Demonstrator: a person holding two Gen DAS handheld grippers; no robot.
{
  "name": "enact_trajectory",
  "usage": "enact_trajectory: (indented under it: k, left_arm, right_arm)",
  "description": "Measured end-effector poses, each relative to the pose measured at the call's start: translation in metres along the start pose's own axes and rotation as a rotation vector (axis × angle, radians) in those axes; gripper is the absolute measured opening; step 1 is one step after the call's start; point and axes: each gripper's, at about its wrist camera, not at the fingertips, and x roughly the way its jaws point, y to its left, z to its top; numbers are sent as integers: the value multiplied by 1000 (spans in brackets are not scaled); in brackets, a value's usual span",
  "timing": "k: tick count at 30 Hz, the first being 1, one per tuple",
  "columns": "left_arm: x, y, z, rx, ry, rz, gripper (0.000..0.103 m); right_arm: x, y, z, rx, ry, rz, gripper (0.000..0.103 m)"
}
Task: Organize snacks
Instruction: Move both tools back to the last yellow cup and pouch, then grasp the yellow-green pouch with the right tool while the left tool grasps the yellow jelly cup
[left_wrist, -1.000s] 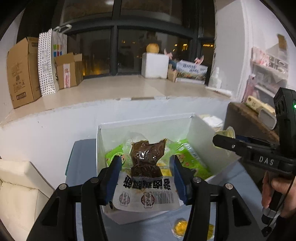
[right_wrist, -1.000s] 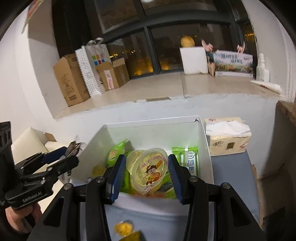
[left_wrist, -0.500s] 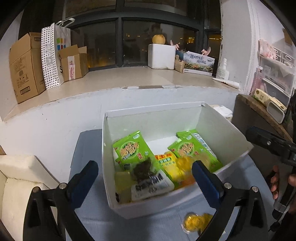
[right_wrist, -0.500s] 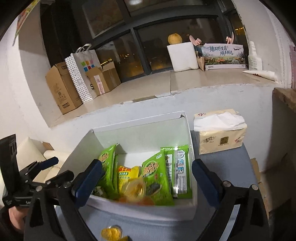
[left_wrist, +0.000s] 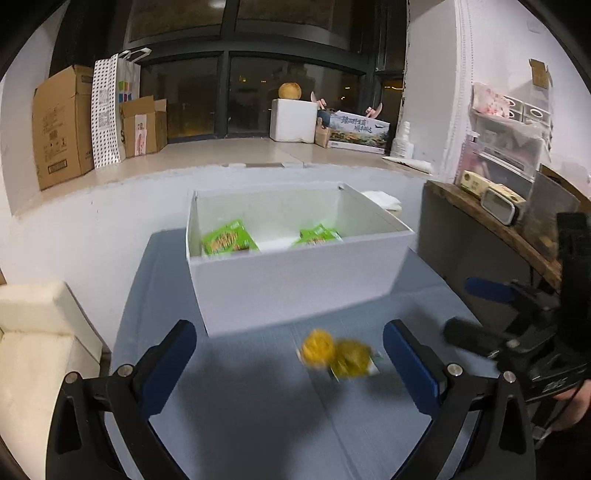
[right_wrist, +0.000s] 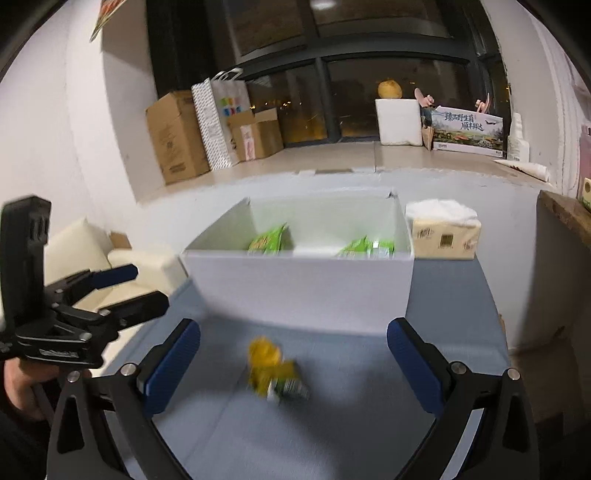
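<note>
A: Quick status on your tongs?

B: Both spread as wide as they go, nothing in either. My left gripper (left_wrist: 290, 356) and my right gripper (right_wrist: 293, 360) hang over the near part of the blue-grey table (left_wrist: 229, 413), short of the box.

A: Where are the snacks?

B: Two green foil snack packets (left_wrist: 229, 242) lean inside the open white cardboard box (left_wrist: 295, 280), which sits mid-table toward the far edge. The leftovers are the small yellow clear-wrapped jelly snacks (left_wrist: 338, 354), loose on the table just before the box's near wall. They're blurred, so I can't count them for certain; looks like two lying together.

A: Next step, your call?

B: I judge it's picking up those yellow ones. Use one gripper, probably my right, since they sit nearly centred between its blue pads (right_wrist: 171, 365) in its own view. Come down low, straddle one piece, close gently because the wrap looks slippery and soft, then lift clear of the box wall before dropping it in.

A: Risks?

B: Pinching both at once and dropping one, or nudging the box.
</note>
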Motion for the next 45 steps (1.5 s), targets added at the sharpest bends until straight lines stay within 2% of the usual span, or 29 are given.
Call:
enact_trajectory:
  k: [4, 10, 16, 22, 23, 24, 25, 26, 29, 35, 39, 45]
  left_arm:
    - [-12, -5, -18, -7, 11, 3, 103]
    - [-16, 0, -36, -42, 41, 3, 103]
    - [-16, 6, -47, -63, 62, 10, 103]
    - [-12, 14, -57, -74, 90, 21, 103]
    - [-11, 15, -58, -75, 94, 26, 103]
    - [-10, 16, -59, -76, 97, 25, 103]
    - [-8, 18, -59, -80, 101, 24, 103]
    - [-7, 18, -60, -83, 102, 26, 103]
    - [0, 18, -60, -87, 112, 24, 103]
    - [31, 5, -53, -54, 144, 12, 103]
    - [61, -13, -43, -23, 171, 9, 103]
    - [102, -36, -30, -28, 190, -8, 103]
  right_arm:
    - [7, 9, -26, -20, 56, -3, 103]
    - [33, 14, -46, -12, 138, -9, 103]
    - [83, 6, -45, 31, 229, -17, 103]
    - [118, 1, -40, 66, 272, -28, 102]
    - [121, 2, -42, 59, 275, -18, 93]
    - [123, 3, -43, 49, 280, -22, 66]
    - [123, 5, -44, 27, 273, -40, 62]
    - [122, 5, -45, 29, 271, -31, 57]
    - [115, 2, -46, 52, 263, 0, 56]
    - [74, -10, -40, 78, 183, 10, 56]
    - [37, -21, -37, 84, 126, -2, 56]
    - [-4, -41, -47, 90, 100, -38, 56]
